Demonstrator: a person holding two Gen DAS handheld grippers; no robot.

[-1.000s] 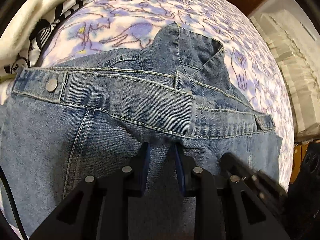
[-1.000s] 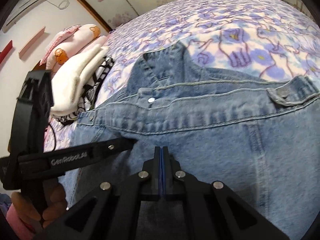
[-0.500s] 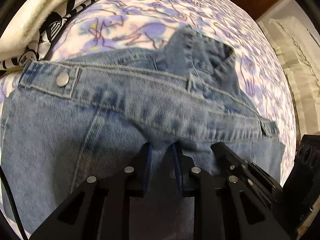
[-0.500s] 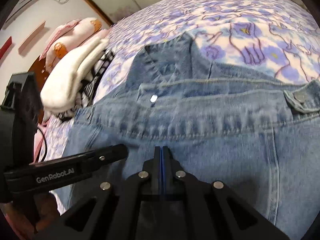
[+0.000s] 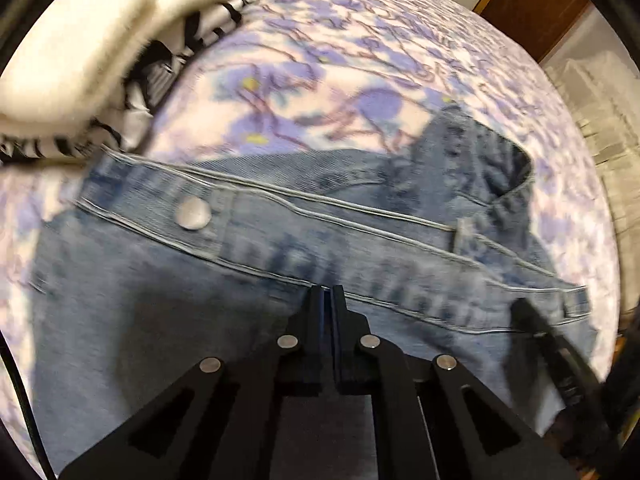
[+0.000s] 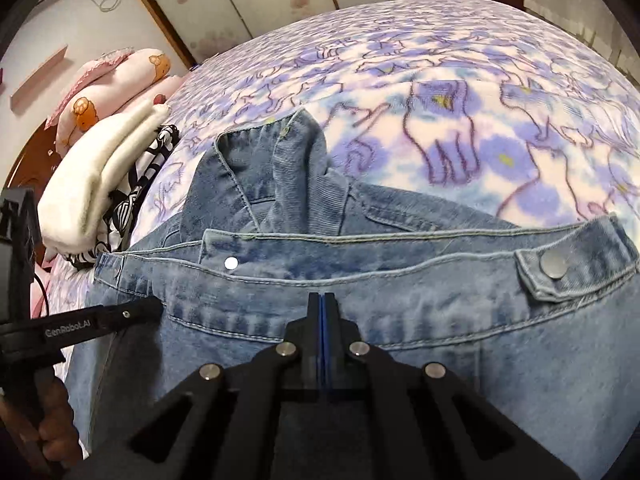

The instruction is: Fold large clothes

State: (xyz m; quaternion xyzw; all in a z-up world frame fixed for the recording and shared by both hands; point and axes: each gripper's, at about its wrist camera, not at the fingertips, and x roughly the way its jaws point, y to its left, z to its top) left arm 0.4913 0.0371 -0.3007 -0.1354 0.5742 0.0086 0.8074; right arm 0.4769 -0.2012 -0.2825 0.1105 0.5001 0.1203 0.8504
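A blue denim jacket [image 5: 168, 304] lies folded on the bed, its hem band with metal snap buttons across the middle and its collar [image 5: 476, 156] poking out beyond. My left gripper [image 5: 327, 294] is shut with its tips against the hem band; whether denim is pinched is hidden. My right gripper [image 6: 323, 300] is shut just below the hem band of the jacket [image 6: 460, 360]. The collar [image 6: 260, 176] lies folded beyond. The left gripper's finger [image 6: 120, 314] shows at the left of the right wrist view.
A purple floral blanket [image 6: 440, 100] covers the bed. A stack of folded white and black-patterned clothes [image 6: 96, 184] sits at the jacket's left, also in the left wrist view [image 5: 92, 52]. Pink plush pillows [image 6: 108, 88] lie behind by the wall.
My left gripper has gone from open to shut at the hem band. Both views have shifted as the jacket moved a little. The right gripper has stayed shut.
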